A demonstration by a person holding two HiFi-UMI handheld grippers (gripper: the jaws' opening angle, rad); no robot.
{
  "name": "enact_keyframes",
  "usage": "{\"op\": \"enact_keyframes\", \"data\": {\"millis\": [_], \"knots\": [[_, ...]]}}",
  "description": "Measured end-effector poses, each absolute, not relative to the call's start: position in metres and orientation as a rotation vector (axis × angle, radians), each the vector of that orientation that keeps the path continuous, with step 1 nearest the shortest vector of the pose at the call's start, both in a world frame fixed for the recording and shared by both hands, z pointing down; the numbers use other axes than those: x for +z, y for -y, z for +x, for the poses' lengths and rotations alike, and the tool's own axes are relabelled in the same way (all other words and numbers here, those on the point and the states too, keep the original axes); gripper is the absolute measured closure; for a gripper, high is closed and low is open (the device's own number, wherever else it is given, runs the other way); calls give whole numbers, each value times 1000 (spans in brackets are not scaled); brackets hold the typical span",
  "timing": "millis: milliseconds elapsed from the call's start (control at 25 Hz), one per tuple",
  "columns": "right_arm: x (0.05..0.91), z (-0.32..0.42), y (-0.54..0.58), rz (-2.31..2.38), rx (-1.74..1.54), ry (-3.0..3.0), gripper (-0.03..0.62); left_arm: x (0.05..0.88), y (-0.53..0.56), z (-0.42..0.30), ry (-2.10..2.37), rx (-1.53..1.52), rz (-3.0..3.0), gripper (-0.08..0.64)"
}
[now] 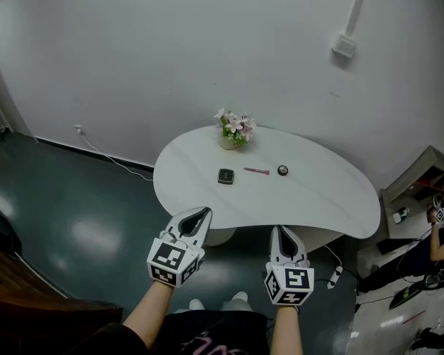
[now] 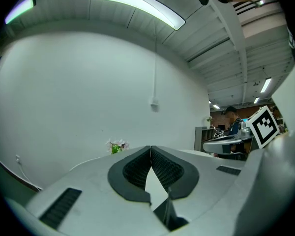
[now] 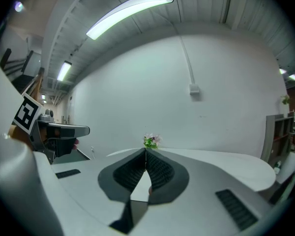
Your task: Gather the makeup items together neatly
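Observation:
Three makeup items lie apart on the white table [image 1: 325, 205] in the head view: a dark square compact [image 1: 226, 176], a thin pink stick [image 1: 257, 171] and a small round black pot [image 1: 283, 170]. My left gripper [image 1: 204, 212] and my right gripper [image 1: 280, 230] hover short of the table's near edge, both shut and empty. In the left gripper view the left gripper [image 2: 151, 148] has its jaws pressed together. The right gripper [image 3: 145, 150] looks the same in its own view. The makeup items are hidden in both gripper views.
A small pot of pink flowers [image 1: 234, 129] stands at the table's far edge; the flowers [image 2: 117, 146] [image 3: 151, 141] show in both gripper views. Dark floor [image 1: 74, 198] surrounds the table. A shelf and another person [image 1: 440, 228] are at the right.

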State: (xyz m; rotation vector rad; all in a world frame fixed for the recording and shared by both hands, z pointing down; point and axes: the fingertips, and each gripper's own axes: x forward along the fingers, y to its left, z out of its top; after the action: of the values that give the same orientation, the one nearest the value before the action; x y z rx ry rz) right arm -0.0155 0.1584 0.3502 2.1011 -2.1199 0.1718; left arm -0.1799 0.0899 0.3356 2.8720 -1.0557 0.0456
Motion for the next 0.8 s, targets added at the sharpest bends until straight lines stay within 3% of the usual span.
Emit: {"op": "enact_keyframes", "data": {"millis": [800], "knots": [[392,69,-55,2026,357,2183,529,380,2,-97,1109,215,2787,548]]}}
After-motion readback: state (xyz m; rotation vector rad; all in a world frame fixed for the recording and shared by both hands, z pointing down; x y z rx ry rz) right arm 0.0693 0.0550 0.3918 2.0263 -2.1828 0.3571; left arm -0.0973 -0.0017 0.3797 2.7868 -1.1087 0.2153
